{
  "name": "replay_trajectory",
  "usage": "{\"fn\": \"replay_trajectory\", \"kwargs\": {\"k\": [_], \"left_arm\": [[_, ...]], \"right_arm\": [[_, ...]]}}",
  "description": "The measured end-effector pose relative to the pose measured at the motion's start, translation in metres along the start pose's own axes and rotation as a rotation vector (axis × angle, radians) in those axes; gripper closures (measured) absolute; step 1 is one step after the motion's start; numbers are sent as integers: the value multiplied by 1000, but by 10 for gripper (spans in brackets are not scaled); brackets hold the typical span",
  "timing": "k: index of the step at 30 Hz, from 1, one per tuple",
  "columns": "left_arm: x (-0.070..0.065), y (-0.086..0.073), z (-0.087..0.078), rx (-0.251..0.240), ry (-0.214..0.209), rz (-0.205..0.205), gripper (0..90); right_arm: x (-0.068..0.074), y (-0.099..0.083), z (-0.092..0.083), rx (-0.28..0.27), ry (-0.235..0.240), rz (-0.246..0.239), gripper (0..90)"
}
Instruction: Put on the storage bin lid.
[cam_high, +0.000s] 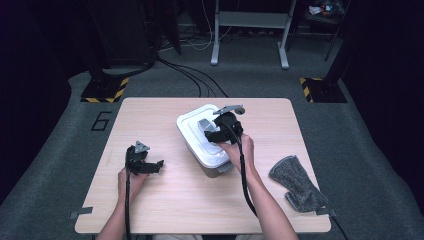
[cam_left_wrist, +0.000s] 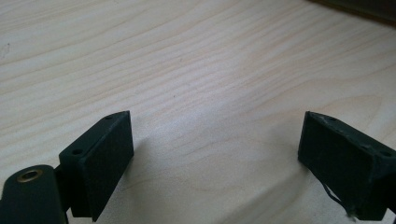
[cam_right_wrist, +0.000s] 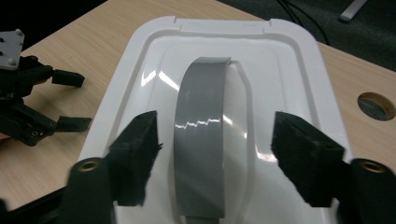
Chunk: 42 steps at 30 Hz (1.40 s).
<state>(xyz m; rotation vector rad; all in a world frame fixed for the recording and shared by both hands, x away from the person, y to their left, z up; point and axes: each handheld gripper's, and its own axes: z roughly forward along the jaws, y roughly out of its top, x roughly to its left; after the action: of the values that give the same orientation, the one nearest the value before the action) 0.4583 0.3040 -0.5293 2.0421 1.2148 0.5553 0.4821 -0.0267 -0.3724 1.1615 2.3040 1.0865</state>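
Tongs in the left hand (cam_high: 150, 164) rest low over bare wood at the left of the bench (cam_high: 165, 210), jaws spread wide with nothing between them. Near the middle of the bench sits a white lidded box (cam_high: 200, 131), its grey arched handle (cam_right_wrist: 201, 135) running along the top of the lid (cam_right_wrist: 299, 65); the right tongs (cam_high: 216, 131) hover over it, jaws standing apart on either side of the handle with clear gaps, pads not touching it. Farther right, near the bench's front right corner, a grey cloth mitt (cam_high: 298, 182) lies flat, well apart from the box.
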Motion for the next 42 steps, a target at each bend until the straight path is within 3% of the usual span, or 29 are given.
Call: {"fn": "replay_trajectory", "kwargs": {"k": [4, 5, 6, 11, 12, 15, 16, 18, 23, 30, 31, 42], "left_arm": [[0, 0, 0, 0, 3, 0, 101], [0, 0, 1, -8, 4, -2, 101], [0, 0, 0, 0, 3, 0, 101], [0, 0, 0, -1, 4, 0, 101], [0, 0, 0, -1, 3, 0, 101], [0, 0, 0, -2, 5, 1, 101], [0, 0, 0, -1, 5, 1, 101], [-1, 0, 0, -2, 6, 2, 101], [-1, 0, 0, -2, 6, 1, 101], [0, 0, 0, -1, 6, 3, 101], [-1, 0, 0, -1, 6, 3, 101], [-1, 0, 0, -1, 7, 2, 101]], "right_arm": [[-9, 1, -12, -43, -22, -8, 149], [-10, 1, -15, -50, -25, 13, 144], [-14, 1, -18, -63, -31, -5, 142], [-26, -1, -31, -93, -56, 21, 88], [-34, -3, -37, -108, -86, 32, 74], [-40, -6, -41, -118, -105, 45, 65], [-48, -10, -45, -131, -136, 55, 61], [-53, -14, -48, -138, -156, 90, 58], [-74, -30, -55, -151, -213, 123, 49], [-99, -56, -57, -153, -261, 204, 45], [-106, -67, -55, -146, -278, 230, 45], [-118, -111, -33, -82, -299, 290, 45]]}}
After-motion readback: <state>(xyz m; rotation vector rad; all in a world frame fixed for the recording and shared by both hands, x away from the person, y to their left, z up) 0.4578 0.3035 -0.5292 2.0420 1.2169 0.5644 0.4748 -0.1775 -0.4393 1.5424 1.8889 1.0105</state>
